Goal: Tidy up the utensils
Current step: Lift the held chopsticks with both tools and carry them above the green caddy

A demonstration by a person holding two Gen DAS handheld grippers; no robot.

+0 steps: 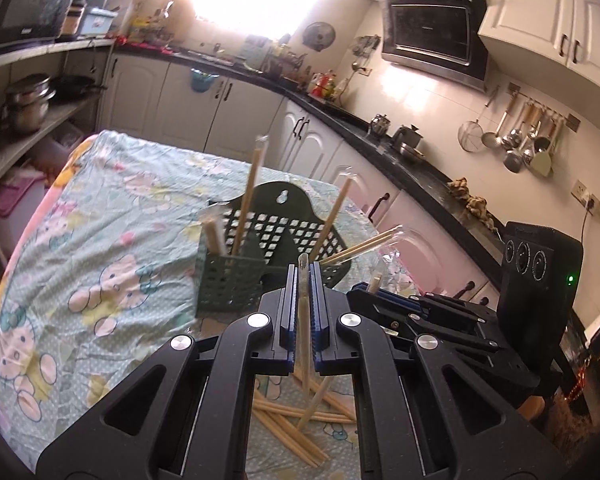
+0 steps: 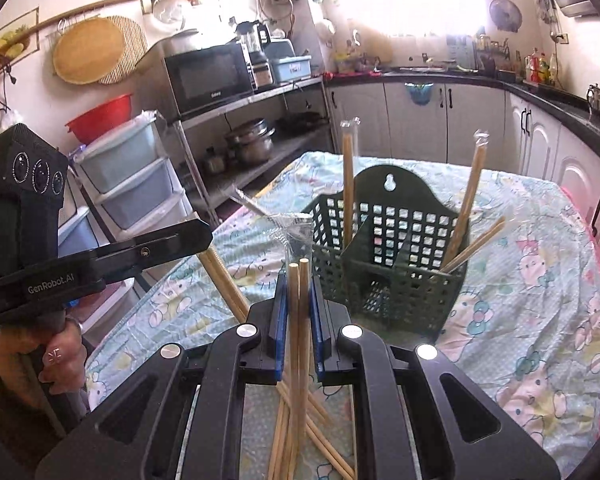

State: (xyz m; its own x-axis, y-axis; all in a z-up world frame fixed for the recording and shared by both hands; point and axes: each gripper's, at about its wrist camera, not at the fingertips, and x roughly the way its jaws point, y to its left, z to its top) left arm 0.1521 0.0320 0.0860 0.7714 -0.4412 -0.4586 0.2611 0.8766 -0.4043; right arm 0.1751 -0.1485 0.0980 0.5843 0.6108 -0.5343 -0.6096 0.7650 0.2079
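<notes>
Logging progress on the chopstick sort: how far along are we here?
Partly done. Several wrapped chopstick pairs already stand in the green holder. In hand: the left gripper and the right gripper each have jaws shut on a pair. Left: a loose pile of chopsticks on the tablecloth.

The left gripper (image 1: 303, 276) is clamped on wrapped chopsticks (image 1: 302, 300). The right gripper (image 2: 299, 286) pinches a chopstick pair (image 2: 299, 320) upright, close beside it.

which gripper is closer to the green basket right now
Hard to call; the right looks slightly nearer. The right gripper, shut on wrapped chopsticks, sits just short of the green basket. The left gripper, holding its own pair, is similarly close.
</notes>
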